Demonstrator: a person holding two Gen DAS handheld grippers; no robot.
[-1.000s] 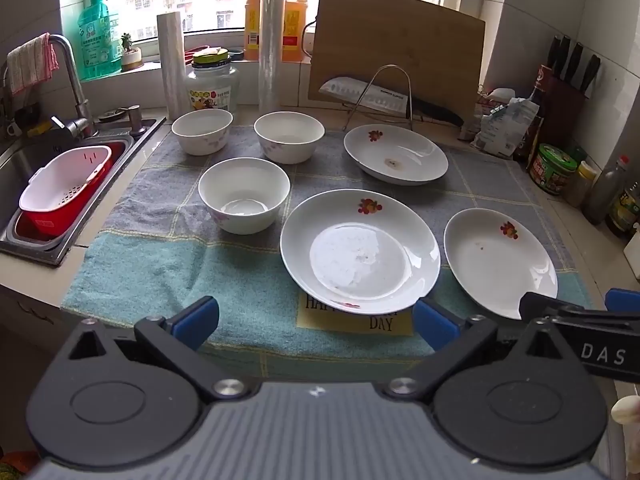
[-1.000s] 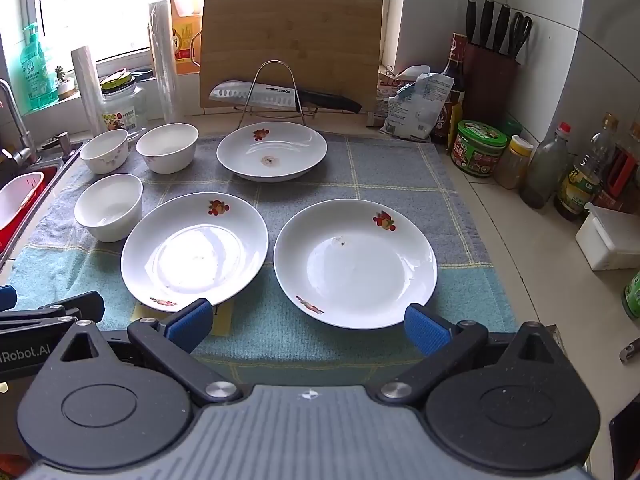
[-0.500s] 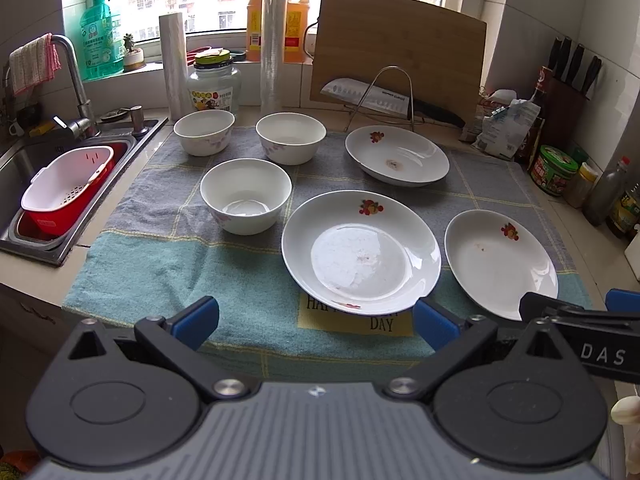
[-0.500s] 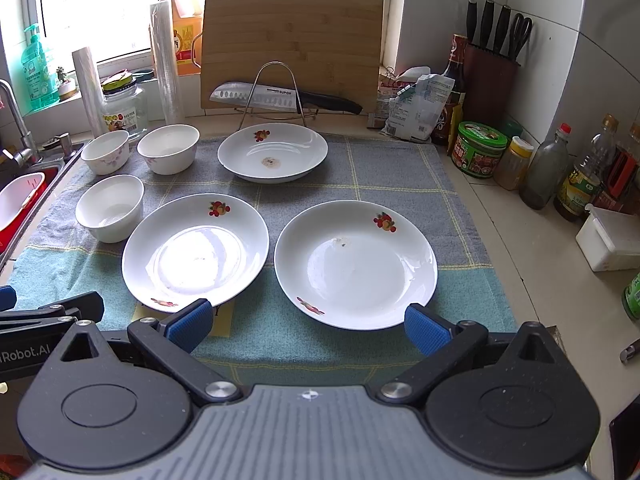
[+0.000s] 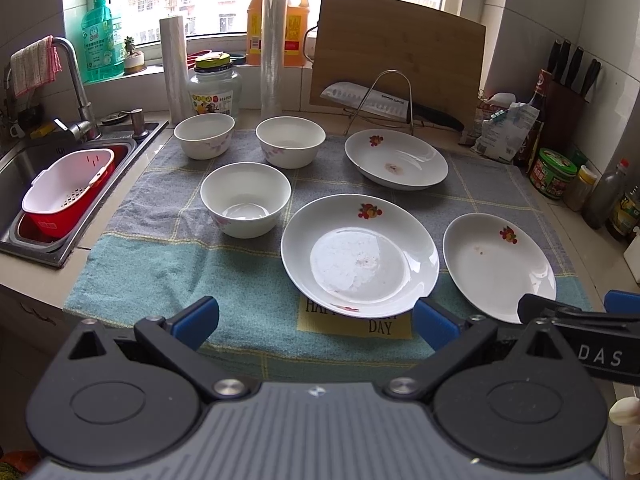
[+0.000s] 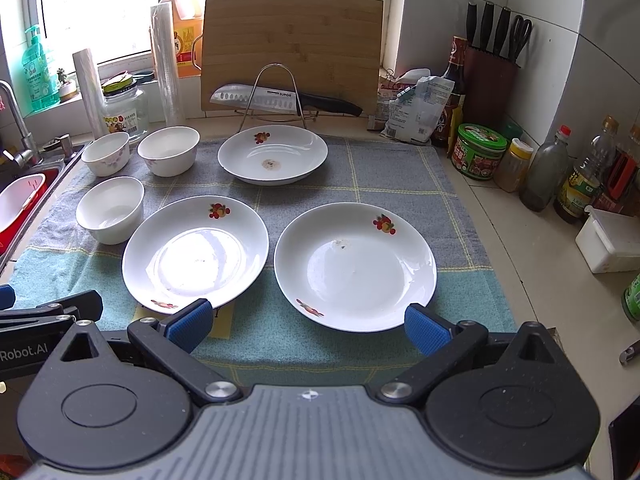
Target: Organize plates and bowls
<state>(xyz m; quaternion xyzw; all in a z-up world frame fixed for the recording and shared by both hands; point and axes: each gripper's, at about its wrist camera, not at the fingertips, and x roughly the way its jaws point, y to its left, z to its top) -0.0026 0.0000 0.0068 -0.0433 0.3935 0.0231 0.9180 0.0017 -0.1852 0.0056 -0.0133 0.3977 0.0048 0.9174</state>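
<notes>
So both grippers sit at the near edge of the counter with nothing in them: the left gripper [image 5: 316, 318] has its blue fingers spread wide, hanging over the front strip of the towel [image 5: 192, 276], and the right gripper [image 6: 306, 322] is spread just as wide beside it, its fingertips [image 6: 424, 328] framing the near rim of the right plate [image 6: 355, 266]. All the dishes are on the towel. The middle plate [image 5: 360, 254] is just beside the right plate with a narrow gap of cloth between the rims, and the back plate [image 5: 396, 158] sits farther in, right in front of the wire rack [image 5: 382, 98] holding a knife. The three bowls are on the left side: the near bowl [image 5: 245, 204] close to the middle plate's rim, the two back bowls [image 5: 204, 135] [image 5: 290, 141] side by side near the jar [image 5: 215, 90]. Open room is mostly the bare towel at front left, plus the strip of counter [image 6: 532, 280] on the right before the bottles. The sink [image 5: 24, 168] edge borders the towel on the left.
</notes>
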